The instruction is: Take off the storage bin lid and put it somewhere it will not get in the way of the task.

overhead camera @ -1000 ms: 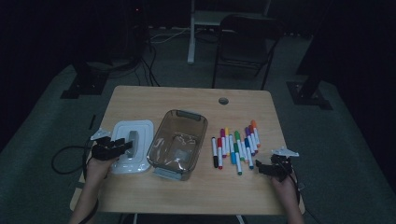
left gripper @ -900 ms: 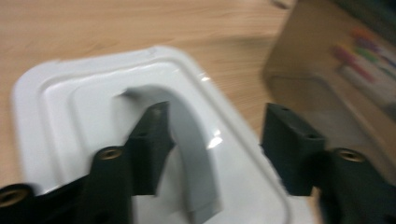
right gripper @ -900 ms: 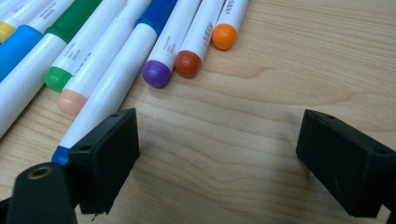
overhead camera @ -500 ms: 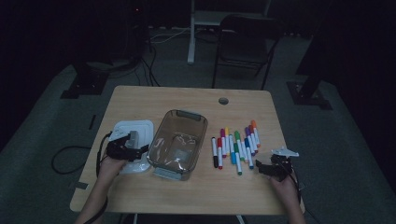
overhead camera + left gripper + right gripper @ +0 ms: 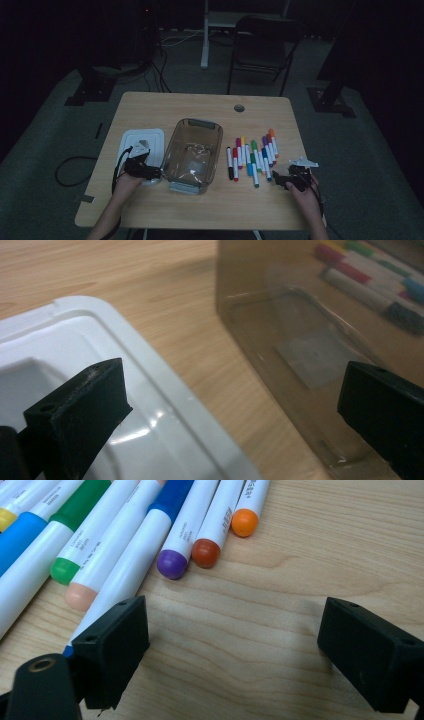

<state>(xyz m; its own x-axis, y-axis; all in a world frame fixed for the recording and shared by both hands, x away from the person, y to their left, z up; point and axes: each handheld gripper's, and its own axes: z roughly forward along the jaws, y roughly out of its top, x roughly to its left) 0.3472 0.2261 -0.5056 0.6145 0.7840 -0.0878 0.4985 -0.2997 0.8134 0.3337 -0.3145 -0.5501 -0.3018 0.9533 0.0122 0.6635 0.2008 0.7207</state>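
A clear plastic container stands mid-table, and its white lid lies flat to its left. My left gripper sits low over the lid's near right corner, beside the container. Its jaws have just been opening and hold nothing. In the left gripper view the left gripper has one jaw over the lid and the other in front of the container's wall. Several coloured markers lie in a row to the right. My right gripper rests open just short of their near ends. In the right gripper view the right gripper spans bare wood next to the markers.
The wooden table has a round cable hole near its far edge. A dark chair and cables on the floor lie beyond the table. A cable trails off the table's left side from my left gripper.
My left hand has moved right, from the lid's left side to its right corner next to the container. The right hand has stayed put.
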